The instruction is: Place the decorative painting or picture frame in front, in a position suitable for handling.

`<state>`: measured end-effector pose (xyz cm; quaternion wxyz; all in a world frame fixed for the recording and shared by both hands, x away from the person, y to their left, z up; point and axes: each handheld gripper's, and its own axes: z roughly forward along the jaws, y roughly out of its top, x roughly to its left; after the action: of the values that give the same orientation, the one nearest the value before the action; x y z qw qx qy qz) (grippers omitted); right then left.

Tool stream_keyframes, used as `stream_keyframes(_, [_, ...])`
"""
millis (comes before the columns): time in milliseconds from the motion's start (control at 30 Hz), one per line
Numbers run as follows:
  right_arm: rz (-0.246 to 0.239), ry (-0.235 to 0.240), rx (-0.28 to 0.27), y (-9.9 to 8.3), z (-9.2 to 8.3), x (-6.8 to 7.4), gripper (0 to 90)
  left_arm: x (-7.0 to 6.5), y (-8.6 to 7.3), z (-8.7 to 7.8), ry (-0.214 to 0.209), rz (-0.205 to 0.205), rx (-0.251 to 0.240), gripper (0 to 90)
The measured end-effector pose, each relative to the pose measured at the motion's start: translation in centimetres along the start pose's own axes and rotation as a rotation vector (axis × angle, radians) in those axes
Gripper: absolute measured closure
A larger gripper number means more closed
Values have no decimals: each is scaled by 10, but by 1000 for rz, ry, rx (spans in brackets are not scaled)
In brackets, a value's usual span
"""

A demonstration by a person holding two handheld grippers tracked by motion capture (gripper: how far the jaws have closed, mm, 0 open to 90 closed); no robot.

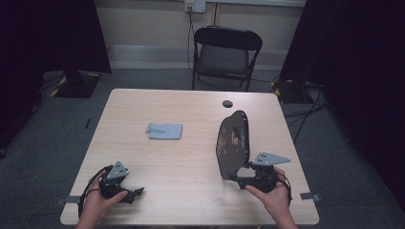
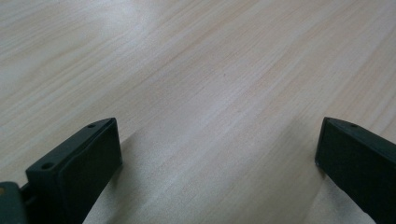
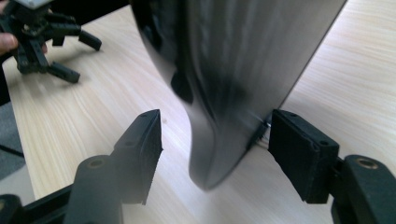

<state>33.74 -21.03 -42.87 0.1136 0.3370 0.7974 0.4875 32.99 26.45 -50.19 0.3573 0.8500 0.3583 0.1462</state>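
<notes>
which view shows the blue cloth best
The high view: the blue cloth lies folded on the table, left of the dark paddle-shaped object. The left gripper view has bare wood there; the right gripper view has the dark object and wood.

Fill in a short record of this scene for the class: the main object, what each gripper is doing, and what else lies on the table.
Main object: black oval mirror, standing on edge, tilted, at the table's right side
Right gripper: jaws open on either side of the mirror's lower edge; one jaw clearly apart from it, the other very close
Left gripper: jaws open, nothing between them, over bare wood
Also on table: folded blue-grey cloth, apart from the mirror
Behind table: black folding chair
</notes>
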Motion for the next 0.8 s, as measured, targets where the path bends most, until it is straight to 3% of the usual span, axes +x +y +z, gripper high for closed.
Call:
stream_keyframes(200, [7,-27,-2,2,7,1,471,0,0,0,0,0,0,0])
stream_keyframes(500, [35,-55,-10,0,-1,-5,631,0,0,0,1,-1,0,0])
stream_keyframes(800, [104,-115,-33,-5,-12,-19,786,0,0,0,1,-1,-1,0])
